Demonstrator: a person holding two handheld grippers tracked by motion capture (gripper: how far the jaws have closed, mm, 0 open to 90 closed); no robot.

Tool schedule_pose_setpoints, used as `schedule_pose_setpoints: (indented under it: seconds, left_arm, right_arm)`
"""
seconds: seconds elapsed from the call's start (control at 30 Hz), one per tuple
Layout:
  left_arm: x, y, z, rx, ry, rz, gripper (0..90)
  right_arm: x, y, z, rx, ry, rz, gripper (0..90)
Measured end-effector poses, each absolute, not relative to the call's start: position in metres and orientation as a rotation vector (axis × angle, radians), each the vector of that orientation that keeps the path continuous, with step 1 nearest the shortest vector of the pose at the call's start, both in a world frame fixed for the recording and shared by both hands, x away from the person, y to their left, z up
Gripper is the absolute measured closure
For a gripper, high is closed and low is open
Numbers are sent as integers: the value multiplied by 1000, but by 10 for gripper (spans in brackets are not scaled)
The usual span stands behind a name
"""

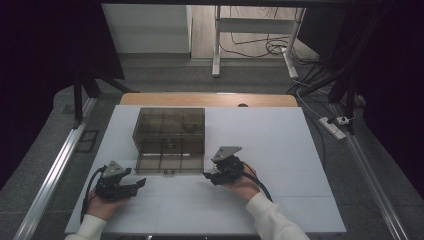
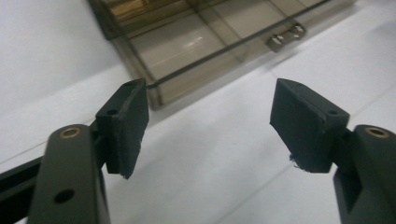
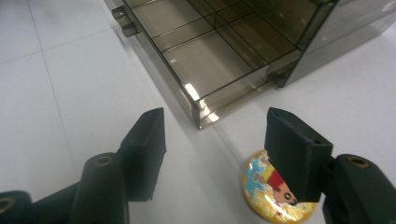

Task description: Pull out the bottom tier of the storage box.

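Observation:
A smoky see-through box [image 1: 170,122] stands on the white table [image 1: 280,145], its divided drawer [image 1: 170,159] pulled out toward me. My left gripper [image 1: 136,185] hovers at the drawer's front left corner [image 2: 154,91], open [image 2: 210,109], with nothing between its jaws. At the drawer's front right corner [image 3: 201,119] my right gripper [image 1: 207,176] is also open [image 3: 215,128]. A round badge with a cartoon picture [image 3: 261,198] lies flat on the table beside its right jaw, partly hidden behind it. The drawer compartments [image 3: 210,60] that I can see look empty.
Two small pull tabs [image 2: 286,37] stick out from the drawer's front. A wooden table edge [image 1: 210,98] runs behind the white surface. Metal rails [image 1: 60,160] flank the table, and cables [image 1: 300,55] lie on the floor beyond.

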State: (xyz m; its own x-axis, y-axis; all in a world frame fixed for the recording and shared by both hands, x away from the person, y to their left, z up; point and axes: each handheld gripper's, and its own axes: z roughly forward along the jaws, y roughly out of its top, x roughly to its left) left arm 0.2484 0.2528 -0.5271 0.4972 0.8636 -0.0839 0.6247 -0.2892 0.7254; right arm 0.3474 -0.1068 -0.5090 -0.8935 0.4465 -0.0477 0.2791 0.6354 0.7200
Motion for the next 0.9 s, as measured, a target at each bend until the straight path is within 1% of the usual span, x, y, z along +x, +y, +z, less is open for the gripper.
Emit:
schedule_pose_setpoints:
  seconds: [0.33,0.9]
  left_arm:
    - [236,242,-529,2000,1212,388,251]
    - [229,231,-530,2016,1167,383,230]
  right_arm:
    - [350,-117,-503,600,2640,1117,338]
    - [356,-139,-491,644,2627,1102,304]
